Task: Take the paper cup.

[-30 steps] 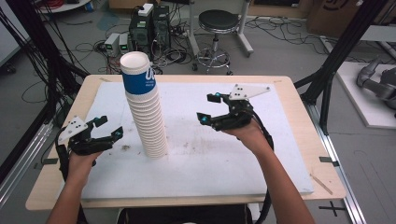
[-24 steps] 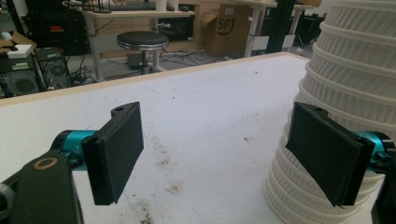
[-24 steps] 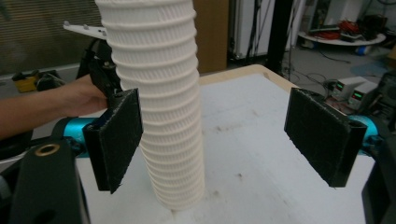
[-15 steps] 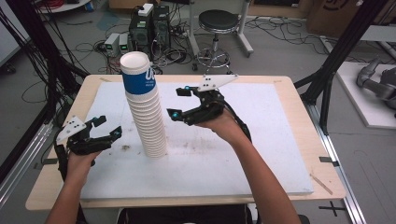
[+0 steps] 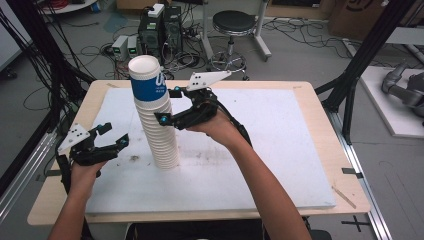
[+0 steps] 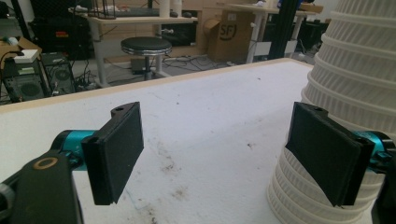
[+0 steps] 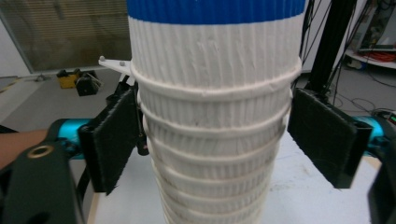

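A tall stack of ribbed white paper cups (image 5: 159, 131) stands on the white board (image 5: 280, 150), and its top cup (image 5: 146, 80) has a blue band. My right gripper (image 5: 167, 106) is open around the upper stack. In the right gripper view its pads (image 7: 114, 140) flank the stack (image 7: 215, 116) just under the blue cup, with a slim gap on each side. Low over the board, left of the stack's base, my left gripper (image 5: 114, 135) is open and holds nothing. In the left gripper view (image 6: 222, 154) the stack's base (image 6: 359, 84) rises behind the right-hand pad.
The board covers a wooden table (image 5: 320, 95); it is smudged near the stack's base (image 5: 134, 158). On the floor behind stand a black stool (image 5: 232, 22) and computer cases (image 5: 160, 30). Black frame posts (image 5: 365, 55) rise at both sides of the table.
My right gripper has travelled left across the board and its open jaws now straddle the upper stack. The left gripper has stayed where it was.
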Demonstrator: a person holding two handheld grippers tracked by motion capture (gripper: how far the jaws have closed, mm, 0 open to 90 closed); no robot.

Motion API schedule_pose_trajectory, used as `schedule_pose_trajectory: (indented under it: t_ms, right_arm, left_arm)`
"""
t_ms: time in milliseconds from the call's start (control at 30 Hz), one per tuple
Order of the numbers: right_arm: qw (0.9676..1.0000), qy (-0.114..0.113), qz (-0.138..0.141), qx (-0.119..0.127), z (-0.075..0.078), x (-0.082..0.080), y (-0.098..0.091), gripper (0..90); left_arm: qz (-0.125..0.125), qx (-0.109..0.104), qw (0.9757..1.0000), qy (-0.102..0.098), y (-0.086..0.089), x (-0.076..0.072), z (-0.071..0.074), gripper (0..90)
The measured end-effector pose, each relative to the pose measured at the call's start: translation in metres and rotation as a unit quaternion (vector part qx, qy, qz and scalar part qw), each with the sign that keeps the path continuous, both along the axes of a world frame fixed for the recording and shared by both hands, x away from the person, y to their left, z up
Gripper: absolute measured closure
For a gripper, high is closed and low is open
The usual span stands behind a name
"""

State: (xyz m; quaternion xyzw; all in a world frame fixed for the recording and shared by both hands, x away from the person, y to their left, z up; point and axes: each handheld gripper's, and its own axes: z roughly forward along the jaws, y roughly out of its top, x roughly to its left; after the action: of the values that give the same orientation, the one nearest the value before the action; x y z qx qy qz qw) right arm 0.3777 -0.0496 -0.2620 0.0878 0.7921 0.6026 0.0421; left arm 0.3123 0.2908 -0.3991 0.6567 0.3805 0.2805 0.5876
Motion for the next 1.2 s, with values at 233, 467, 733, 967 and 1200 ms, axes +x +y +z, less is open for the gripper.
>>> schedule_pose_trajectory:
  t_ms: [233, 467, 733, 967, 1200]
  right_arm:
    - [0.9999, -0.004, -0.008, -0.006, -0.001, 0.0, 0.007, 14.5]
    - [0.9999, -0.007, -0.009, -0.007, -0.001, -0.001, 0.007, 15.7]
    - [0.9999, -0.006, -0.009, -0.007, -0.001, -0.001, 0.007, 15.8]
    - [0.9998, -0.014, -0.009, -0.008, 0.0, 0.0, 0.006, 15.8]
    - [0.9999, -0.005, -0.009, -0.011, 0.0, -0.001, 0.006, 15.8]
  left_arm:
    - [0.001, -0.008, 0.9999, -0.014, -0.001, -0.001, 0.011, 18.3]
    - [0.002, -0.02, 0.9995, -0.026, 0.009, -0.001, 0.035, 18.3]
    - [-0.071, -0.025, 0.9954, -0.059, 0.0, -0.004, 0.1, 18.3]
    - [-0.134, -0.04, 0.9875, -0.073, -0.019, 0.001, 0.145, 18.4]
    - [-0.188, -0.038, 0.9779, -0.082, -0.04, 0.001, 0.181, 18.3]
